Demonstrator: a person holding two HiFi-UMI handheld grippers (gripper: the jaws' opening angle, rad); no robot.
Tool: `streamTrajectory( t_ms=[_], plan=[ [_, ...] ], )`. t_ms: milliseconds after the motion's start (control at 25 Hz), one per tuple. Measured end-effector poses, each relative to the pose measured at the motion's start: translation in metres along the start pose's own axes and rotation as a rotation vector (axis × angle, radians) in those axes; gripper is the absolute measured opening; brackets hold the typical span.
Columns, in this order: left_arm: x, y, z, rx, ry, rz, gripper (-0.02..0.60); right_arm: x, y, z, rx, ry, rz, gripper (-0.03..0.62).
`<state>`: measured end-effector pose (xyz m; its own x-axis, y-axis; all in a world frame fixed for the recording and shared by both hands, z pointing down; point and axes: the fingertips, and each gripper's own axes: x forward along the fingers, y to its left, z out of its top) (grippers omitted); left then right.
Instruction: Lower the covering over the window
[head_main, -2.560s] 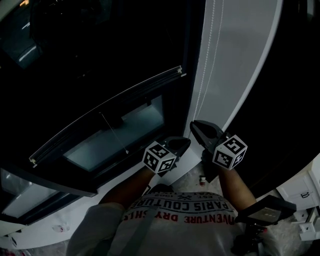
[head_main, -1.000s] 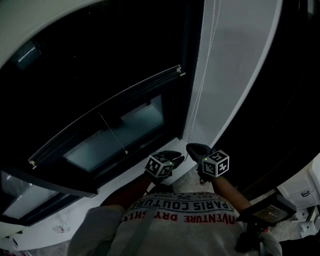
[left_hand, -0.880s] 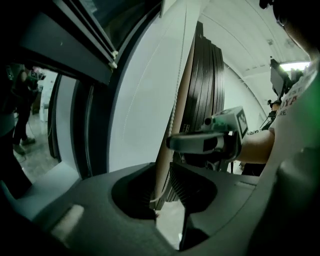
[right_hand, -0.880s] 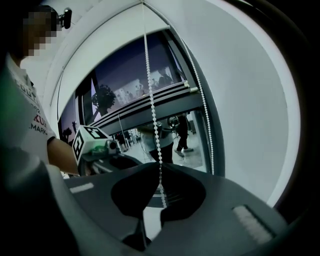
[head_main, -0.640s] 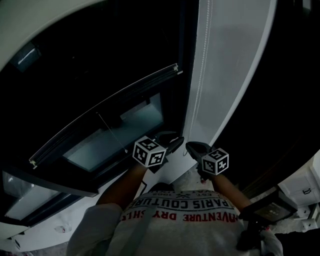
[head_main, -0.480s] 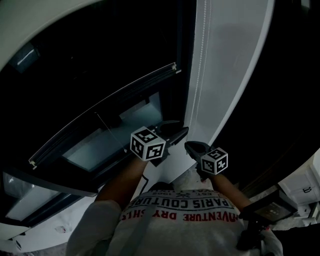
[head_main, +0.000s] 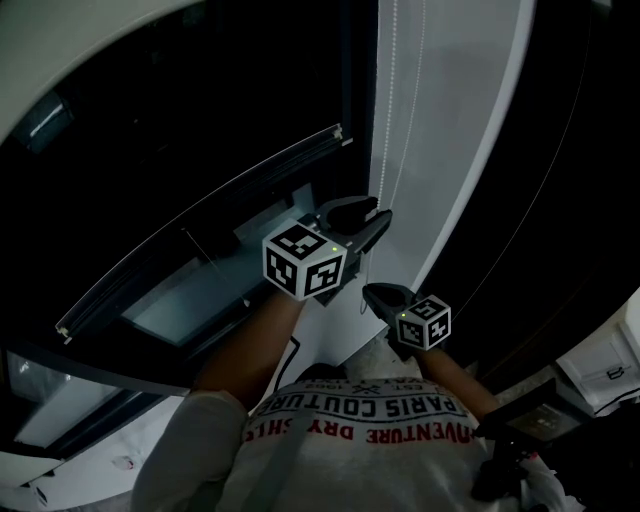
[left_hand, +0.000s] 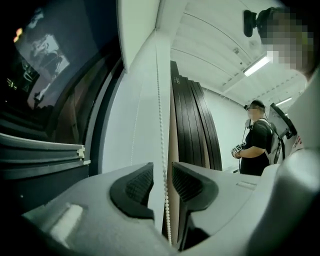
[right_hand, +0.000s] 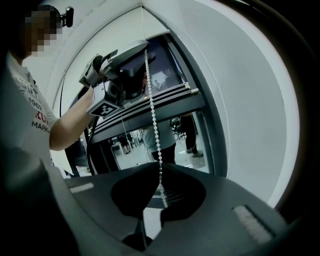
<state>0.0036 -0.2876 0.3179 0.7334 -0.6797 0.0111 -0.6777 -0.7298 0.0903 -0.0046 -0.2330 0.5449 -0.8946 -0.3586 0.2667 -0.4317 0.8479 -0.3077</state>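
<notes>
Part-way down – more pulling left

The bottom rail (head_main: 185, 226) hangs midway down the window (head_main: 235, 280), nine o'clock of the left gripper (head_main: 376, 212), whose jaws have just been opening – loose around the bead chain (left_hand: 161, 150). At five o'clock, the right gripper (head_main: 372, 292) clamps that chain

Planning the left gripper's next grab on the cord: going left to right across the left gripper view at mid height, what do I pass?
dark window pane → white wall strip → bead chain → stack of black panels → person standing in the background
</notes>
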Motion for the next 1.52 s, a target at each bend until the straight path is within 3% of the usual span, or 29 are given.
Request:
streamTrajectory(
  t_ms=[120, 960, 1520],
  plan=[
    [0.000, -0.001, 0.004, 0.005, 0.016, 0.028, 0.026, -0.001, 0.001, -0.001, 0.002, -0.002, 0.001, 0.018],
    [-0.002, 0.002, -0.002, 0.029, 0.023, 0.083, 0.011, -0.006, -0.002, -0.003, 0.009, -0.006, 0.008, 0.017],
    [0.001, 0.011, -0.090, -0.028, 0.158, 0.116, 0.009, -0.007, -0.012, -0.084, 0.086, 0.188, -0.015, 0.018]
  ],
)
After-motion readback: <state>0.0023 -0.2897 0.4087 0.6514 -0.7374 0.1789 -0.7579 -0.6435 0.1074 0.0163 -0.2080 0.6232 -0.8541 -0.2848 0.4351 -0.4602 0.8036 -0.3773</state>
